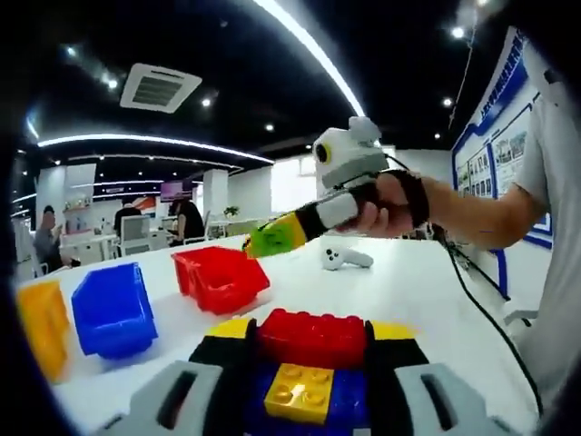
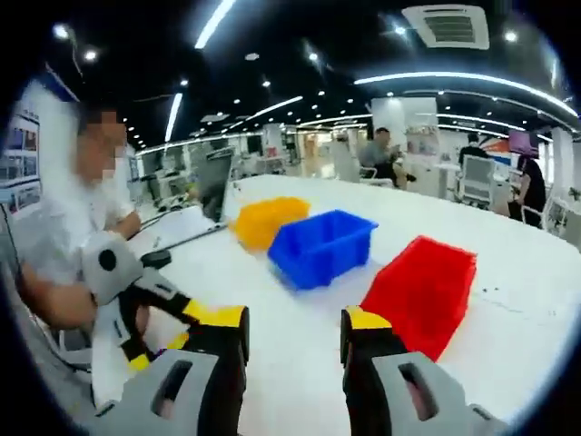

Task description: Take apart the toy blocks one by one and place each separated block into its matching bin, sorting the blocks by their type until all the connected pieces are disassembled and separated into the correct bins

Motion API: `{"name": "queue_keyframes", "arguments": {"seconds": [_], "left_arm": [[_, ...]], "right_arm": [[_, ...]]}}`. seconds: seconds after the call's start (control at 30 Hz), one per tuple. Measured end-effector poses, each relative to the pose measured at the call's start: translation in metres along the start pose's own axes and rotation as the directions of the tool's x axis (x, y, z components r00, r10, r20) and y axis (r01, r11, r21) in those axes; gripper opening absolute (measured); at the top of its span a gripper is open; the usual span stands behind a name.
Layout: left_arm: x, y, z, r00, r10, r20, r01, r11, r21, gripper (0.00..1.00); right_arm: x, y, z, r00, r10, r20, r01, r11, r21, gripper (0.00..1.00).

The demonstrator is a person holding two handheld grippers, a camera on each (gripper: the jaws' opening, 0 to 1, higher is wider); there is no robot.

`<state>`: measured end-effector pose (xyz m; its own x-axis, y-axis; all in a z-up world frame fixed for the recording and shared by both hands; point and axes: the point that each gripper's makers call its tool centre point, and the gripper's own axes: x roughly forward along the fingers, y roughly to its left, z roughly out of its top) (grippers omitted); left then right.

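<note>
Left gripper view: left gripper point(image 1: 304, 386) clamping stacked toy blocks point(image 1: 310, 363), bracing them for pull-apart. Right gripper point(image 2: 295, 341) hovering over bench point(image 2: 508, 263) near red bin point(image 2: 422, 291), jaws apart, holding nothing. Blue bin point(image 2: 322, 245), yellow bin point(image 2: 268, 220) waiting alongside for sorting.
</note>
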<state>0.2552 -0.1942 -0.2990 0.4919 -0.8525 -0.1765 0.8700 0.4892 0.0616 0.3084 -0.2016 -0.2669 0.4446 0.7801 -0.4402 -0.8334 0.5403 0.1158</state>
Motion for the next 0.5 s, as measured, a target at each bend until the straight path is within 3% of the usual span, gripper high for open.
{"name": "queue_keyframes", "arguments": {"seconds": [0.07, 0.13, 0.23, 0.3, 0.33, 0.37, 0.4, 0.43, 0.47, 0.5], "left_arm": [[-0.003, -0.006, 0.002, 0.999, -0.031, -0.008, 0.032, 0.998, 0.053, 0.63], [-0.007, -0.005, 0.004, 1.0, -0.026, -0.005, 0.026, 0.998, 0.059, 0.68], [-0.01, -0.002, -0.001, 0.999, -0.027, -0.041, 0.029, 0.998, 0.055, 0.7], [-0.009, 0.001, -0.023, 0.988, -0.014, -0.153, 0.026, 0.997, 0.077, 0.71], [-0.004, 0.004, -0.023, 0.987, 0.016, -0.157, 0.011, 0.985, 0.173, 0.72], [-0.002, 0.006, -0.027, 0.981, 0.042, -0.189, -0.004, 0.981, 0.193, 0.69], [-0.001, 0.002, -0.038, 0.964, 0.037, -0.263, 0.01, 0.985, 0.175, 0.64], [-0.002, 0.0, -0.054, 0.929, 0.037, -0.368, 0.015, 0.99, 0.137, 0.59], [0.003, -0.006, -0.06, 0.919, 0.012, -0.394, 0.043, 0.991, 0.129, 0.61], [0.005, -0.007, -0.061, 0.924, 0.031, -0.38, 0.044, 0.981, 0.188, 0.61]], "right_arm": [[-0.002, 0.012, -0.012, 0.998, 0.046, -0.046, -0.043, 0.997, 0.066, 0.41], [-0.004, 0.024, -0.029, 0.99, 0.108, -0.091, -0.088, 0.976, 0.198, 0.41], [-0.003, 0.032, -0.041, 0.986, 0.121, -0.117, -0.094, 0.972, 0.215, 0.42], [-0.001, 0.04, -0.044, 0.984, 0.126, -0.124, -0.1, 0.975, 0.201, 0.42], [-0.002, 0.044, -0.039, 0.986, 0.123, -0.113, -0.099, 0.975, 0.197, 0.41], [-0.002, 0.048, -0.035, 0.987, 0.122, -0.103, -0.102, 0.977, 0.185, 0.41], [0.002, 0.048, -0.025, 0.993, 0.096, -0.062, -0.085, 0.983, 0.162, 0.42], [0.001, 0.049, -0.028, 0.992, 0.086, -0.091, -0.074, 0.99, 0.123, 0.41], [0.003, 0.054, -0.03, 0.991, 0.079, -0.112, -0.072, 0.996, 0.061, 0.4], [0.007, 0.058, -0.027, 0.994, 0.074, -0.084, -0.076, 0.997, -0.015, 0.39]]}}
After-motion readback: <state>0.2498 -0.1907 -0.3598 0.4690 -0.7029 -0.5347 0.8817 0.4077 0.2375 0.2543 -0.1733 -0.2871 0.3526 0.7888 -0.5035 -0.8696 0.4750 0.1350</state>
